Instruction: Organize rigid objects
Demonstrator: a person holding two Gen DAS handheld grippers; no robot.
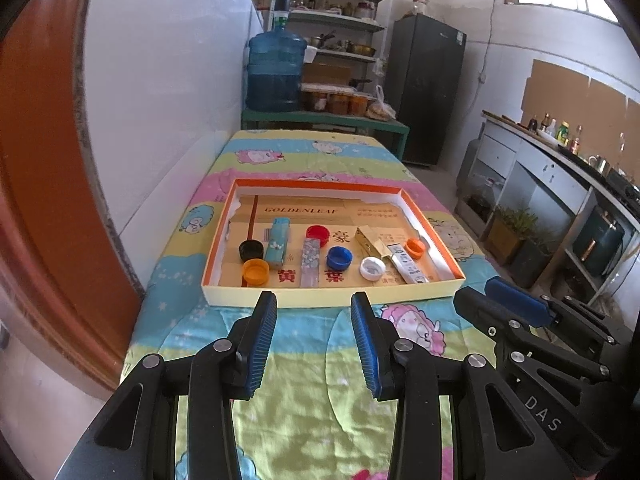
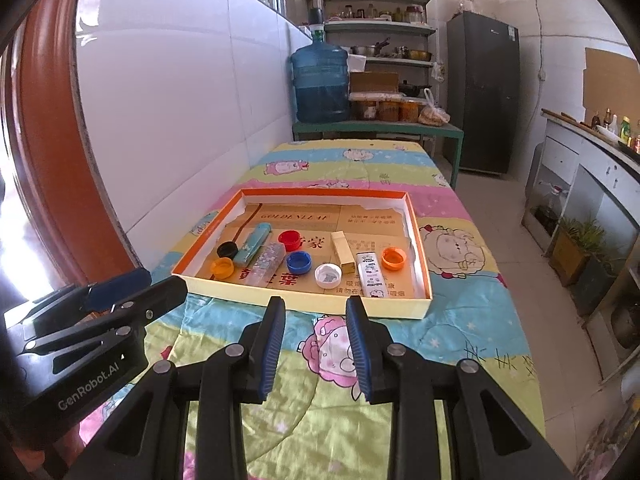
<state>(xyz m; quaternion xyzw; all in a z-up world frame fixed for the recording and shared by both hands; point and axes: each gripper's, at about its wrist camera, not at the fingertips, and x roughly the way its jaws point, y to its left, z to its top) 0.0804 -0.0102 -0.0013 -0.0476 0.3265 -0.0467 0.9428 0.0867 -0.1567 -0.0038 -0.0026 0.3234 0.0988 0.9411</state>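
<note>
A shallow cardboard tray [image 1: 332,298] with an orange inner rim lies on the cartoon-print cloth. Inside it are several bottle caps, among them a black cap [image 1: 251,249], a blue cap [image 1: 339,258] and a white cap [image 1: 373,268]. Between the caps lie a teal case [image 1: 277,244], a patterned lighter [image 1: 310,260], a gold box [image 1: 374,242] and a white lighter [image 1: 408,266]. My left gripper [image 1: 314,298] hovers in front of the tray's near wall, open with nothing between its pads. My right gripper [image 2: 315,302] hangs beside it, also open with nothing in it.
A tiled wall [image 1: 160,120] runs along the table's left side, with a red door frame [image 1: 40,200] nearer to me. Beyond the table stand a water jug [image 1: 276,72], shelves and a dark fridge [image 1: 428,88]. A counter [image 1: 560,168] lines the right side.
</note>
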